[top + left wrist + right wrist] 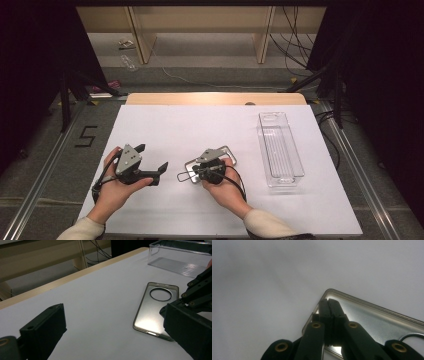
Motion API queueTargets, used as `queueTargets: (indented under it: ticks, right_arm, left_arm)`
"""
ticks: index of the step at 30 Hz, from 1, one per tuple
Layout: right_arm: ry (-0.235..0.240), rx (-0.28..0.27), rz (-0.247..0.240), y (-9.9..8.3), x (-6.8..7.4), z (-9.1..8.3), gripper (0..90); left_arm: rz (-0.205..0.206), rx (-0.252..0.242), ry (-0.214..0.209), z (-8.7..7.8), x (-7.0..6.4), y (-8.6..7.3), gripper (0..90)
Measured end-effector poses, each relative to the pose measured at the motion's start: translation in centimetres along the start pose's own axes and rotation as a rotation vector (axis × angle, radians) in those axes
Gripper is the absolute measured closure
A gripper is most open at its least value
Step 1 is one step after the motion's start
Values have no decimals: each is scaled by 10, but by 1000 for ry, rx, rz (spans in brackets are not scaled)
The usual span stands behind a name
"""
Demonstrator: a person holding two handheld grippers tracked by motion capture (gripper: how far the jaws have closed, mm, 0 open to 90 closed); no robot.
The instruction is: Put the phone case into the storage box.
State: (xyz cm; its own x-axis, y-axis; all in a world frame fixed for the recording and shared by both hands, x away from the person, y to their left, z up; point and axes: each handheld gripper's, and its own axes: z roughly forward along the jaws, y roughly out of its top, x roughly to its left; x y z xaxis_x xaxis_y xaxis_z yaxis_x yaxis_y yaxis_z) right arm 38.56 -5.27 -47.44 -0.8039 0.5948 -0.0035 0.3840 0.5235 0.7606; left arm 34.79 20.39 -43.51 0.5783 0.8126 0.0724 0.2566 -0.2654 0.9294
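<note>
Left gripper (pixel 152 159) held in the left hand (pixel 112 187), jaws spread wide apart, nothing between the fingertips, pointing toward the right gripper (pixel 196 171). Right gripper gripped in the right hand (pixel 227 190), jaws pressed flat together, tips angled down and leftward. Both forearms entering from below, pale sleeves at the wrists.

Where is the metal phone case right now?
In the high view the phone case lies flat mid-table under the right tongs, left of the clear tray.
</note>
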Motion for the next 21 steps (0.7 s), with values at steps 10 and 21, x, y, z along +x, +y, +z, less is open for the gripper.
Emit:
queueTargets:
  ticks: [10, 21]
  right_arm:
    - [2, 27, 9, -1, 5, 7, 900]
    - [5, 58, 7, -4, 8, 10, 900]
  left_arm:
    - [3, 1, 4, 0, 1, 0, 38]
    - [4, 8, 2, 0, 2, -1, 38]
